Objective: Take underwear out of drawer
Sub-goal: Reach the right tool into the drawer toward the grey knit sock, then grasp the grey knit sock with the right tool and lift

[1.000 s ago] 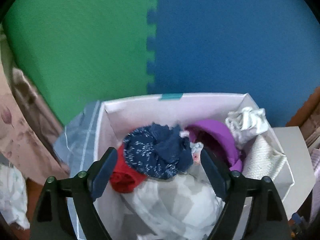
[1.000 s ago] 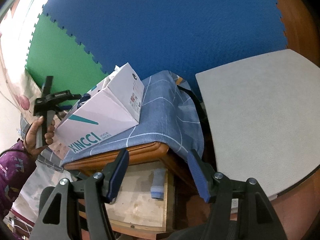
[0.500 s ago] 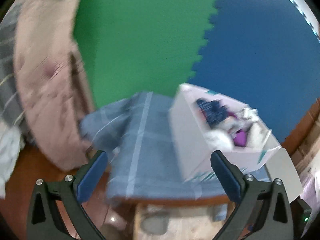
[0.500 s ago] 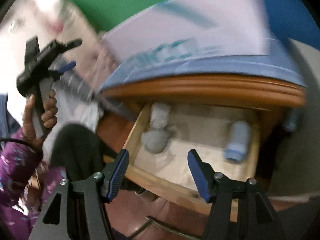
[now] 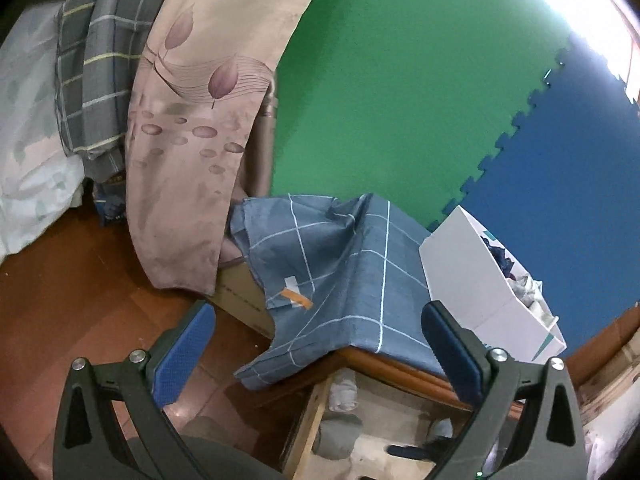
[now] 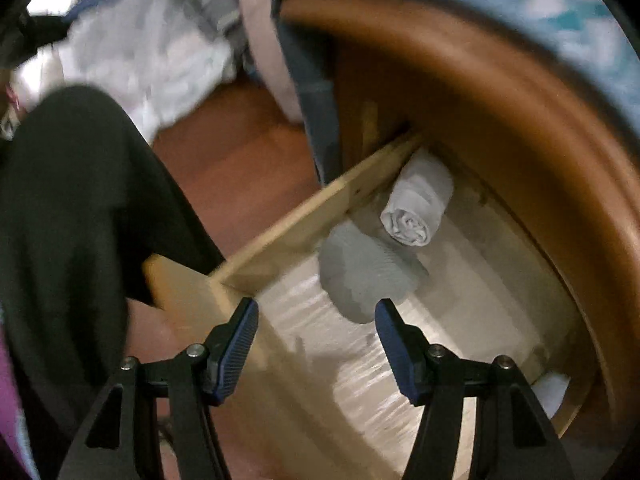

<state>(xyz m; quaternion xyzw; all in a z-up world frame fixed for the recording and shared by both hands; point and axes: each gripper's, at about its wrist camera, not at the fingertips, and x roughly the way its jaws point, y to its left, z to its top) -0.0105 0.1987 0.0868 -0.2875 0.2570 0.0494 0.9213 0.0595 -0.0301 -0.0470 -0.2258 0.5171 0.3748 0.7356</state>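
Rolled underwear shows clearly only past the released right hand-held gripper; the left hand-held gripper, also released, shows a white box.

Drawer lies open below the right gripper; wooden side wall left, tabletop overhang ahead obstruct.
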